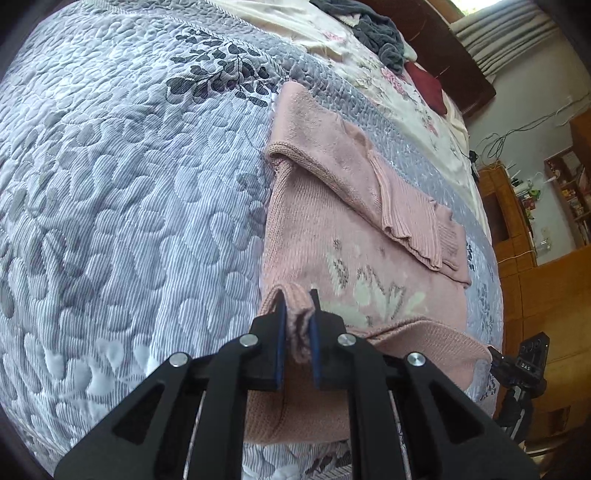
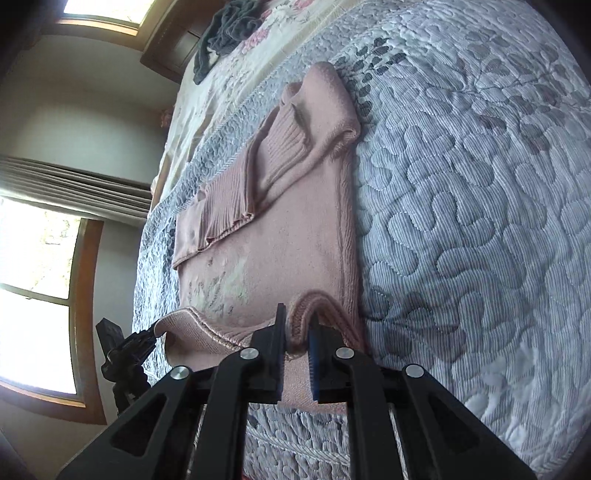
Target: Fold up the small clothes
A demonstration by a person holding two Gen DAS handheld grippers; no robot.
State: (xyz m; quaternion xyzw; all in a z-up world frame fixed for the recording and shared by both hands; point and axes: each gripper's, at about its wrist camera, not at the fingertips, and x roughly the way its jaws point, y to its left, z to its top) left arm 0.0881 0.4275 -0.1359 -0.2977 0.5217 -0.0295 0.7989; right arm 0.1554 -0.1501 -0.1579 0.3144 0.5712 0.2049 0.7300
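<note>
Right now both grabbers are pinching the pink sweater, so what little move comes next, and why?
Probably lift the near hem and carry it toward the far end. The left hand-held gripper and right hand-held gripper each pinch a near corner of the pink sweater, whose sleeves already lie folded across its body on the quilt, so folding it in half looks due.

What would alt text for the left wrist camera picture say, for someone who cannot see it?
The left gripper pinches a fold at the near edge of a pink knitted sweater lying on a grey quilted bedspread, its sleeves folded across the body. Farther off, dark grey clothing lies on a floral sheet.
</note>
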